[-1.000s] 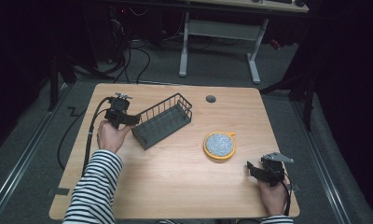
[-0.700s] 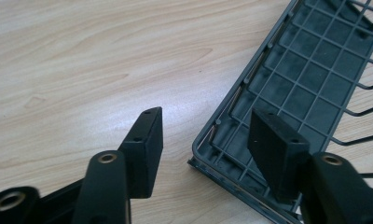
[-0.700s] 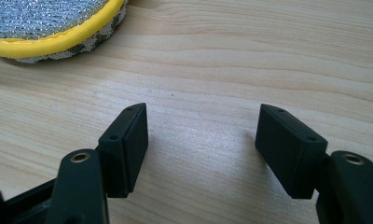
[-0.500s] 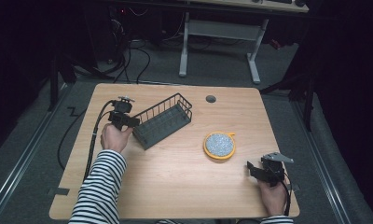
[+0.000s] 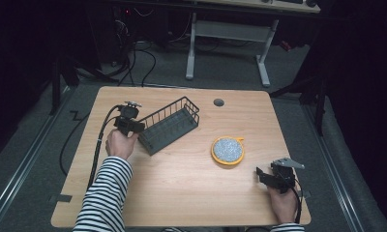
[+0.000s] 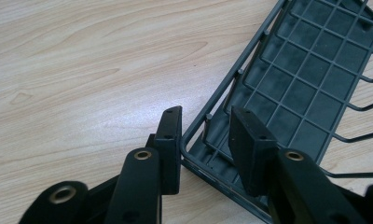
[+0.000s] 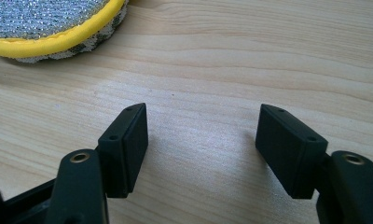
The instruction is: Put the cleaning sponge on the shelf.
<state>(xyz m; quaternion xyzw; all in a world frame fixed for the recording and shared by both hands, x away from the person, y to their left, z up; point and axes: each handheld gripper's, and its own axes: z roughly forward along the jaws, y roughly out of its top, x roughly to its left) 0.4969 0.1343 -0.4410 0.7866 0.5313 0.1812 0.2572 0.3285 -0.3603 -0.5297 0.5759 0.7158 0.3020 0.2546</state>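
Left tongs point(image 6: 204, 133) now straddling wire basket point(image 5: 170, 124) corner, not squeezing; right tongs point(image 7: 201, 137) wide open, empty, near yellow scrubber point(image 5: 227, 150) on bench point(image 5: 182, 193).

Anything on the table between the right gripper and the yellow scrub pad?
No. In the right gripper view, bare wood runs from the open right gripper to the scrub pad; the high view agrees.
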